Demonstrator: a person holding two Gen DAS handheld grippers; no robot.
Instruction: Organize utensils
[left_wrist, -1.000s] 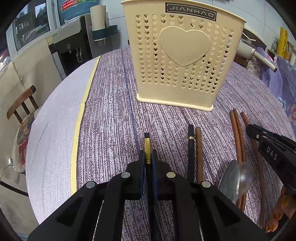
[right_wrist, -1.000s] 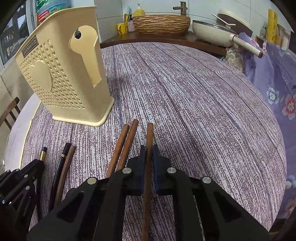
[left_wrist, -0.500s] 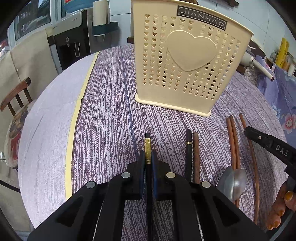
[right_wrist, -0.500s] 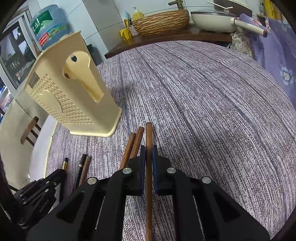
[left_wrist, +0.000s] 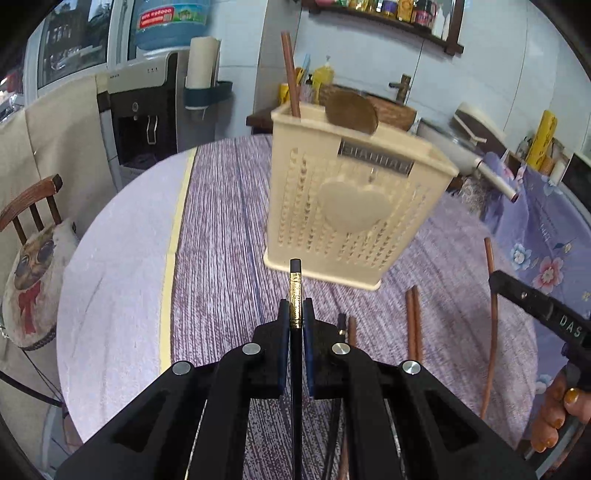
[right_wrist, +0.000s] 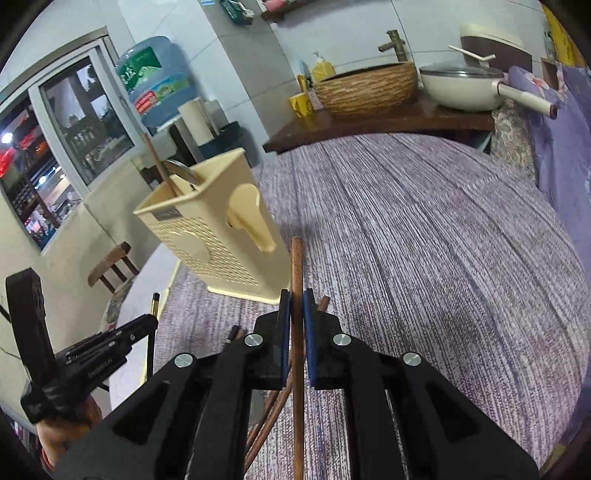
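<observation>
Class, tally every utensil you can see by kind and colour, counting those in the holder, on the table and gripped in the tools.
Black chopsticks: 2
Brown chopsticks: 5
Spoons: 1
Total: 8 in view; the tools may hide more.

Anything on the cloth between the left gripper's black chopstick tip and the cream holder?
No. In the left wrist view only bare purple tablecloth separates the black chopstick from the cream holder; its tip overlaps the holder's base edge in the picture.
</observation>
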